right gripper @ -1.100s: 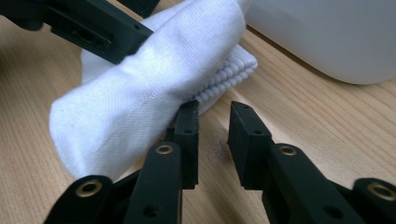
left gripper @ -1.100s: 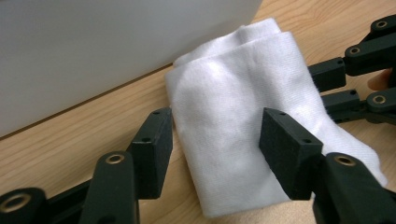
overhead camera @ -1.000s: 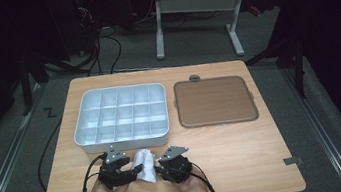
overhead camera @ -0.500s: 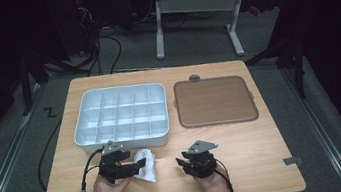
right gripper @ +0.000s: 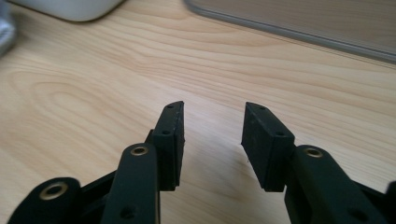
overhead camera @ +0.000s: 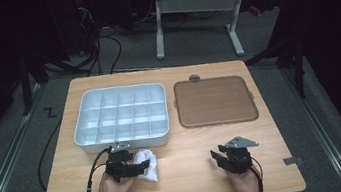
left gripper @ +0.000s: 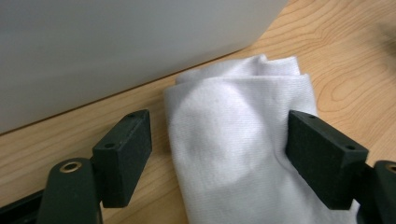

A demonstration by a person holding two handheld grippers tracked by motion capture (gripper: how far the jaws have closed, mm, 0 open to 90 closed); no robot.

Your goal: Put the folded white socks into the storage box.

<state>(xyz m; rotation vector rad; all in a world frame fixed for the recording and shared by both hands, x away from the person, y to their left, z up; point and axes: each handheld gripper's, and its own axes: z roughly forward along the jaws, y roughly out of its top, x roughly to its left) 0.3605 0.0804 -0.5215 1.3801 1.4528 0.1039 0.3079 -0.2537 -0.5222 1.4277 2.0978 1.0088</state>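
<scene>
A folded white cloth [overhead camera: 149, 165] lies on the wooden table just in front of the white compartment tray [overhead camera: 83, 134]. My left gripper [overhead camera: 137, 168] straddles it. In the left gripper view the cloth [left gripper: 233, 140] sits between the jaws of the left gripper [left gripper: 219, 158]. The right pad [left gripper: 322, 158] touches it and the left pad stands clear; these jaws have just been opening. My right gripper [overhead camera: 223, 157] rests over bare wood far to the cloth's right. The right gripper [right gripper: 212, 140] has nothing between its jaws, which have just been opening.
The compartment tray's grey wall [left gripper: 116, 46] rises right behind the cloth. A brown flat tray [overhead camera: 214, 101] lies at the back right, and its near edge [right gripper: 303, 21] shows ahead of the right gripper. Bare wood stretches between the two hands.
My right gripper has left the cloth and travelled well to the right along the table's front. The left gripper has stayed by the cloth, which now lies flatter.
</scene>
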